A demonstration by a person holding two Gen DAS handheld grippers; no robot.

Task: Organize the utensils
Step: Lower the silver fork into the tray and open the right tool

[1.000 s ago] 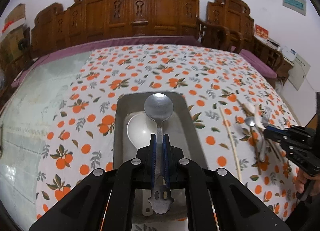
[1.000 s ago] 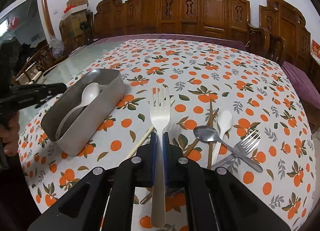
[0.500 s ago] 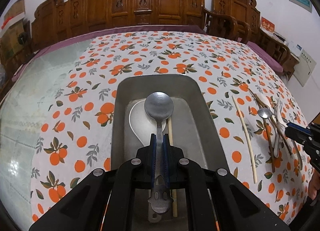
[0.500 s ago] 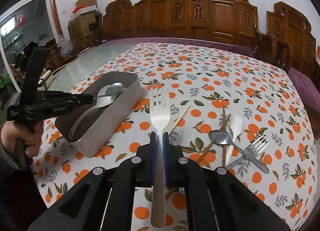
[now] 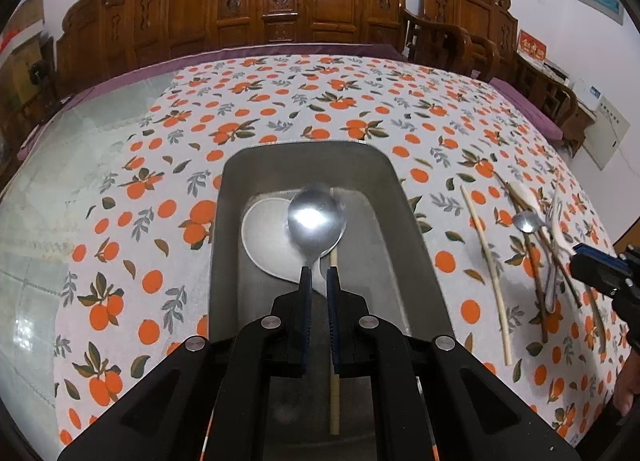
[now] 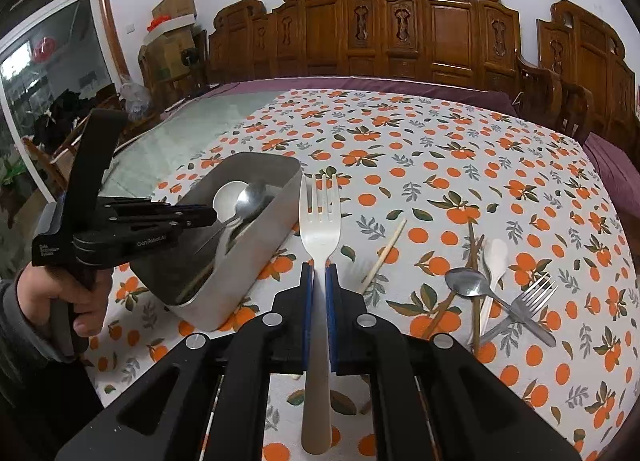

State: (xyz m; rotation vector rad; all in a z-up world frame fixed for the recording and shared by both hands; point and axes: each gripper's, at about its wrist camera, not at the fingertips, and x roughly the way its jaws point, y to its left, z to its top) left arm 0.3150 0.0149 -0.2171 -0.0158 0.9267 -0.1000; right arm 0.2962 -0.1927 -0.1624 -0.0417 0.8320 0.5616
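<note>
Dining table with orange-print tablecloth [image 5: 280,109], carved wooden chairs [image 6: 440,33] along the far side. Bare glass tabletop [image 5: 60,181] on the far left of the left tongs.

Left tongs [image 5: 316,281]: jaws slightly apart, over the metal tray [image 5: 416,245]. Metal spoon [image 5: 316,221] sits straight ahead of the tips, bowl up and catching glare, its handle running back between the jaws. Gap visible on both sides of the handle, so not clamped. In the right wrist view the spoon slopes down into the tray, bowl end high. Under it in the tray: white spoon [image 5: 264,237] to the left, one pale chopstick [image 5: 334,341] to the right, lengthwise.

Right tongs [image 6: 316,281]: closed on a white plastic fork [image 6: 320,221], tines pointing forward, handle running back past the jaws. Held above the cloth, the tray ahead and to their left.

Loose on the cloth right of the right tongs: pale chopstick [image 6: 384,253], brown chopsticks [image 6: 474,261], second metal spoon [image 6: 466,281], metal fork [image 6: 536,297], white plastic spoon [image 6: 496,257], all piled crossing each other except the pale chopstick, which lies apart.
</note>
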